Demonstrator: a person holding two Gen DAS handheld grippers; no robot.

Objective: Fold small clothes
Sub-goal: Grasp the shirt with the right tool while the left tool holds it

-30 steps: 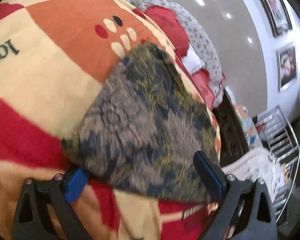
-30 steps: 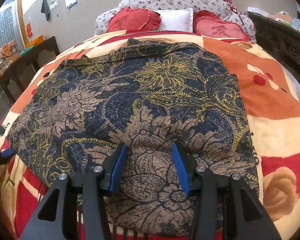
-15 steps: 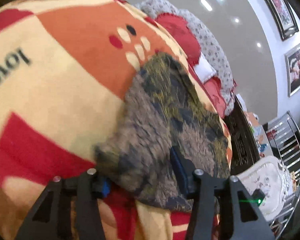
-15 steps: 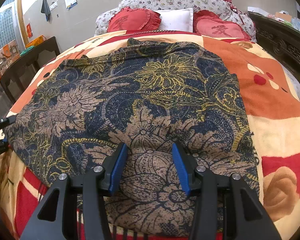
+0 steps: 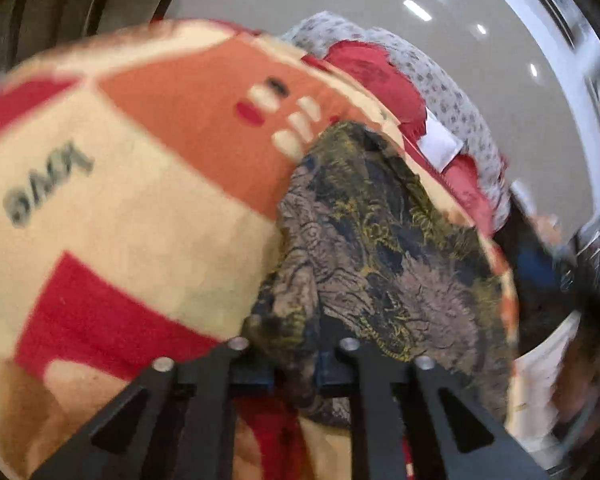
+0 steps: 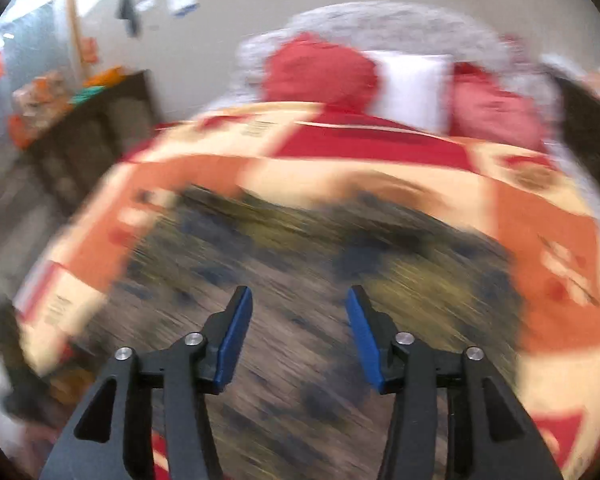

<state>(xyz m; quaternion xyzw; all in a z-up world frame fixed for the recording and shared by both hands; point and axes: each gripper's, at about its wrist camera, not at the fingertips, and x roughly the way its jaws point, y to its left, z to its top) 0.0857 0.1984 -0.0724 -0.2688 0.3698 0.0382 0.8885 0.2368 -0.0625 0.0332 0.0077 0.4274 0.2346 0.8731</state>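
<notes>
A dark floral garment [image 5: 380, 248] in navy, tan and yellow lies spread on the bed's blanket [image 5: 140, 200]. In the left wrist view my left gripper [image 5: 294, 376] is closing on the garment's near corner, and the cloth is bunched between its blue pads. In the blurred right wrist view the same garment [image 6: 300, 264] lies flat below my right gripper [image 6: 296, 300]. That gripper hangs above the cloth with its jaws opening and nothing between them.
The red, orange and cream blanket [image 6: 540, 260] covers the whole bed. Red pillows [image 6: 320, 68] and a white pillow [image 6: 412, 84] lean on a floral headboard [image 5: 452, 92]. A dark wooden cabinet [image 6: 88, 136] stands left of the bed.
My left gripper has gone from wide open to pinching the garment's corner, bunching it. The right gripper has let go of the cloth's near edge, risen and pulled back.
</notes>
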